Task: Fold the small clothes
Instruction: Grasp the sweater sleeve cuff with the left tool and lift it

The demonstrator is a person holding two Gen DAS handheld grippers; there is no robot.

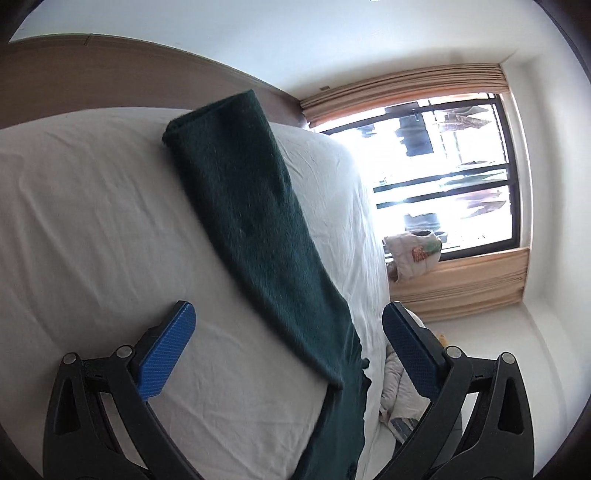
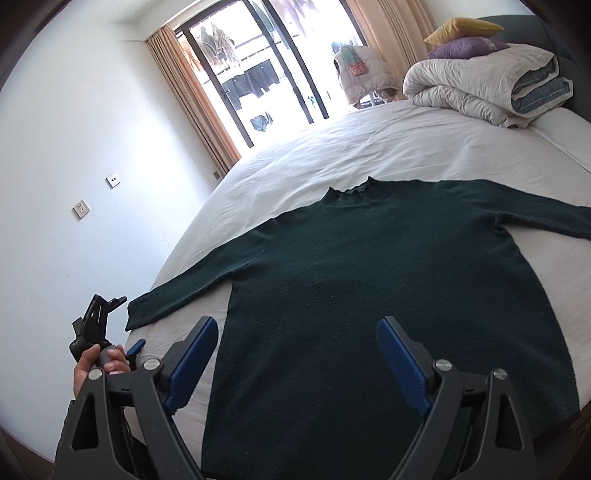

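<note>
A dark green sweater [image 2: 369, 277] lies flat on the white bed [image 2: 369, 140], collar toward the window and both sleeves spread out sideways. My right gripper [image 2: 297, 321] hovers open over the sweater's lower body, with the pads clear of the cloth. In the left wrist view, which is rolled sideways, the left sleeve [image 1: 251, 214] runs along the bed [image 1: 92, 221] between the fingers of my left gripper [image 1: 288, 310]. That gripper is open, its blue pads apart from the sleeve. A hand [image 2: 96, 365] holding it shows by the bed's left edge, near the sleeve cuff [image 2: 140, 310].
A rolled white duvet [image 2: 480, 85] with a yellow pillow [image 2: 461, 27] and a purple pillow [image 2: 469, 48] sits at the head of the bed. A white jacket [image 2: 362, 74] hangs by the glass door [image 2: 258, 74]. A wall with sockets runs along the bed's left side.
</note>
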